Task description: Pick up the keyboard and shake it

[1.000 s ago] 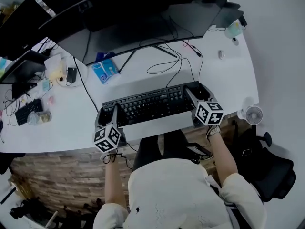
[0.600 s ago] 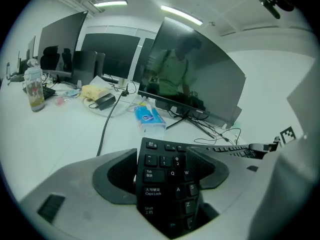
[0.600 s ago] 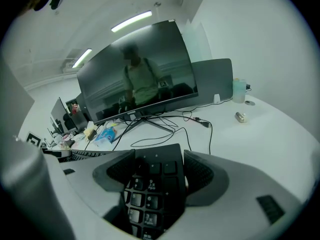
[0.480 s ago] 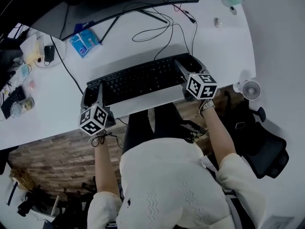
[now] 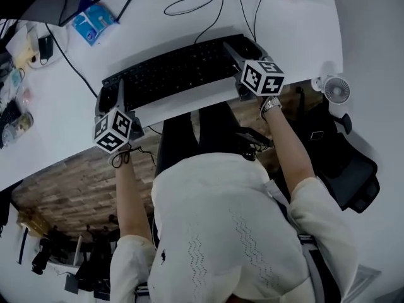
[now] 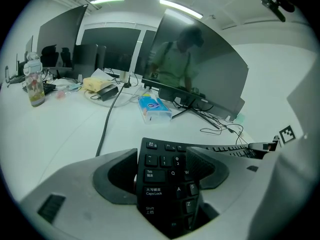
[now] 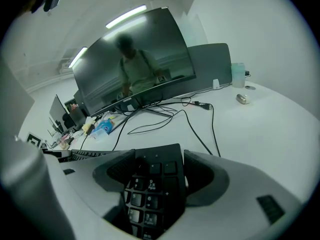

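Long black plastic keyboard [image 5: 170, 74] clamped at left end by left gripper [image 5: 108, 100], at right end by right gripper [image 5: 242, 50], near white table [image 5: 297, 36] edge.

Cool, even light is thrown by ceiling strips [image 6: 181, 8] above the monitor [image 6: 210, 79], and a soft reflection is carried on its dark screen. Lines far from the monitor are bowed, and the corners are blackened.

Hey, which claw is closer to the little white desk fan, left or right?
Right. The right claw grips the keyboard at the end toward the fan. The left claw grips the opposite end, with the whole keyboard between it and the fan.
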### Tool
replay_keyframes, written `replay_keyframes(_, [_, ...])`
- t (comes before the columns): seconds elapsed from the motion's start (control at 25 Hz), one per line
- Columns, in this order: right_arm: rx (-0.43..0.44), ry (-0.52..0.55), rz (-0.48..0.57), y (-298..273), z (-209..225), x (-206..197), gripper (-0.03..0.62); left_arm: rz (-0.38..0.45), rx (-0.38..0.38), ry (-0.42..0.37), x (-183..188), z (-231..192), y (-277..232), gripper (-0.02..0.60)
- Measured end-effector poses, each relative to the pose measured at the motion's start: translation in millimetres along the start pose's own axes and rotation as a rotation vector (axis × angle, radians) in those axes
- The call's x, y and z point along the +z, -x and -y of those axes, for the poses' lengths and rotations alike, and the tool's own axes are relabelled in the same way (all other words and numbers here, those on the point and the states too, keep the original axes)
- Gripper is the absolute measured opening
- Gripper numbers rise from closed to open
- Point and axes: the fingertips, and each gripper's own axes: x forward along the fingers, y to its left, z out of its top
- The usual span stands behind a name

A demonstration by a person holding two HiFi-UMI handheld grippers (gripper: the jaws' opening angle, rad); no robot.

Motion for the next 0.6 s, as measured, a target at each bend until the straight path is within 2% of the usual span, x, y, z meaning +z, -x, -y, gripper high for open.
replay_keyframes(0.6, [-0.010, -0.010, -0.035, -30, 14, -14, 0.301, -0.054, 0.007, 0.019, -17, -8, -32, 0.293])
